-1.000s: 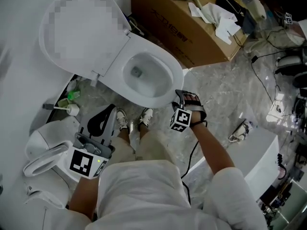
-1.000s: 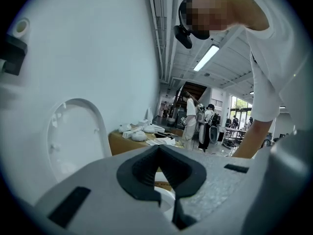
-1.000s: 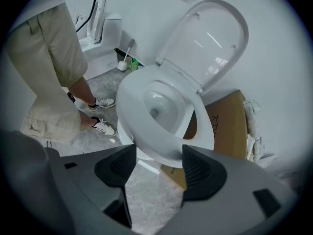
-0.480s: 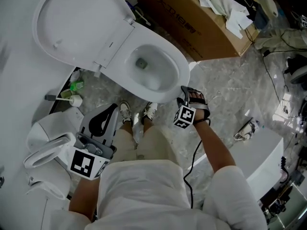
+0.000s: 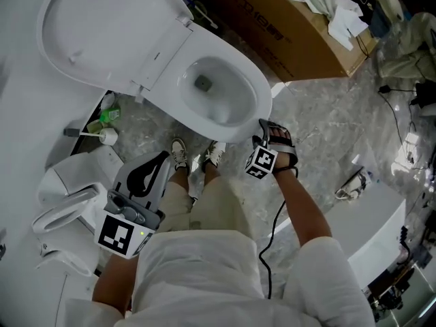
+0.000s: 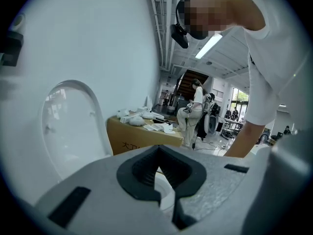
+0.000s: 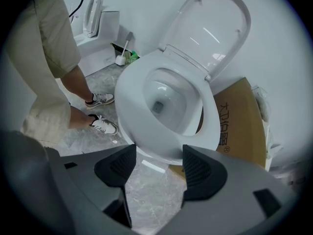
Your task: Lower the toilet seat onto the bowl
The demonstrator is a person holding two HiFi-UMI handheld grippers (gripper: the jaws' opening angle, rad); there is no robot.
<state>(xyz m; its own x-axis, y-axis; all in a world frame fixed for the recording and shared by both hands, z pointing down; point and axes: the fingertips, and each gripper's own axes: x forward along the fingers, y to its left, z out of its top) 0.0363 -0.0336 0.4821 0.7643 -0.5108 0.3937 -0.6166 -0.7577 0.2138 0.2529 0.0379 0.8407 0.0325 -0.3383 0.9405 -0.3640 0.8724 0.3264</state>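
The white oval plastic toilet seat (image 5: 102, 29) is standing raised, tilting back from the white ceramic toilet bowl (image 5: 264, 95). It is well beyond both tongs, and neither is touching it. The right tongs (image 7: 159, 152) are pointing steeply down with their jaws spread and nothing between them, the bowl's front rim showing just past the gap. The left tongs (image 6: 157, 150) are hanging beside the person's leg, their dark pads seemingly pressing together at the tips, pinching nothing.

The right gripper view is taking in the bowl's whole interior and the seat's underside. The left gripper view is catching only a glossy part of the seat, off to the left of its jaws, but it alone is showing the hall behind, with ceiling lights and people standing. Only the head view is showing both tongs at once. It is also showing a second white toilet fixture (image 5: 65, 213) beside the left tongs, a white toilet brush (image 5: 103, 137) ahead of them, and a brown cardboard box (image 5: 286, 33) beyond the bowl.

The seat's upper edge is running out of the head view. The left tongs' grey body is blocking most of the bowl in their own view. Whether seat and lid are separate pieces is hard to make out.
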